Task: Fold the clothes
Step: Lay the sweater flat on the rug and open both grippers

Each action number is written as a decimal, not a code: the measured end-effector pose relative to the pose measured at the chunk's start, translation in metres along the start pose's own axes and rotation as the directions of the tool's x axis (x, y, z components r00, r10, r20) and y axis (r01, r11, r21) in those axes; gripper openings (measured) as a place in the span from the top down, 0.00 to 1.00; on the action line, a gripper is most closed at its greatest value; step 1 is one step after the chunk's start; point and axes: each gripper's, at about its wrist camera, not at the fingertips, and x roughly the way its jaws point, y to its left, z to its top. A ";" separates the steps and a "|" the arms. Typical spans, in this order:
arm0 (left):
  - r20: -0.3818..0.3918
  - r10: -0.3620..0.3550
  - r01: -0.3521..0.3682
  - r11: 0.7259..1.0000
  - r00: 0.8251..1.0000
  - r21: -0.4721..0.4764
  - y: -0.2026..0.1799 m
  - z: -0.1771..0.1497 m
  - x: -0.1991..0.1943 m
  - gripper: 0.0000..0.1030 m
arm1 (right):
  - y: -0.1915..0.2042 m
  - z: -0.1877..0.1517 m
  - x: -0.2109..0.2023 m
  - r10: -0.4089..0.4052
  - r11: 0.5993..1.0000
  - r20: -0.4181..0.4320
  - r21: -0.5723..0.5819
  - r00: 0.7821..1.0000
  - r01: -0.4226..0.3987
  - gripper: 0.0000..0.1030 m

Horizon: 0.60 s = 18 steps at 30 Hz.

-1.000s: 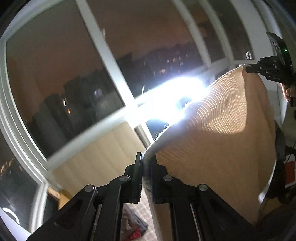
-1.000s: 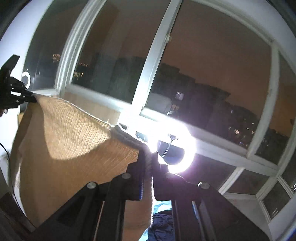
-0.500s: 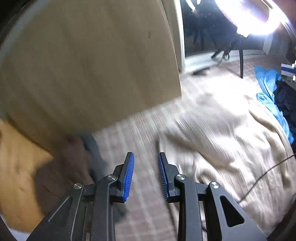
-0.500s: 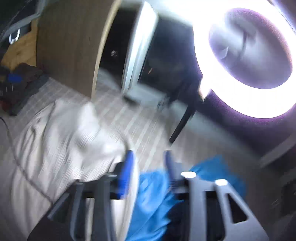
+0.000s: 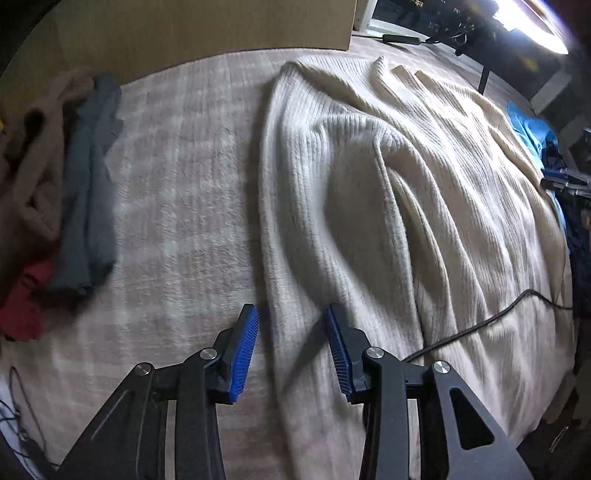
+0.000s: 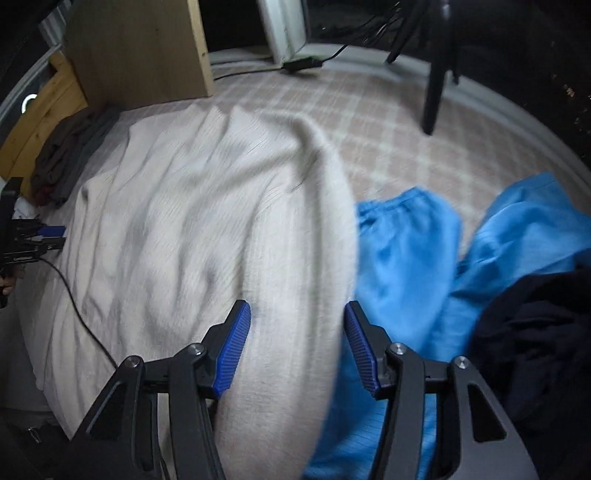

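1. I see a checked blanket (image 5: 177,206) under everything.
2. The cream ribbed sweater (image 5: 388,192) lies rumpled flat on it.
3. My left tongs (image 5: 291,343) have just been opening, spread over its edge, pinching nothing.
4. My right tongs (image 6: 297,339) are spread likewise; blue garment (image 6: 413,258) beside.

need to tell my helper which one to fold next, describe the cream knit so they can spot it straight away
Look at the checked rug in front of the wooden cabinet. The cream ribbed sweater is the largest garment, spread rumpled across its middle. A thin black cable crosses it, and its neighbours are darker: grey clothes one side, bright blue the other.
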 end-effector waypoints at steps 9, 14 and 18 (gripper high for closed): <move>0.037 0.045 -0.047 0.998 0.998 0.040 -0.017 0.003 -0.016 0.94 | 0.011 0.007 -0.010 0.004 0.999 0.015 -0.044 1.000 -0.003 0.89; 0.041 0.111 -0.109 0.993 0.993 -0.049 0.018 0.005 -0.037 0.90 | -0.009 0.019 -0.022 -0.213 0.977 0.008 -0.020 0.977 0.213 0.76; 0.049 0.153 -0.152 0.988 0.987 -0.032 0.026 -0.005 -0.056 0.88 | -0.020 0.011 -0.045 -0.206 0.978 0.035 0.045 0.978 0.204 0.71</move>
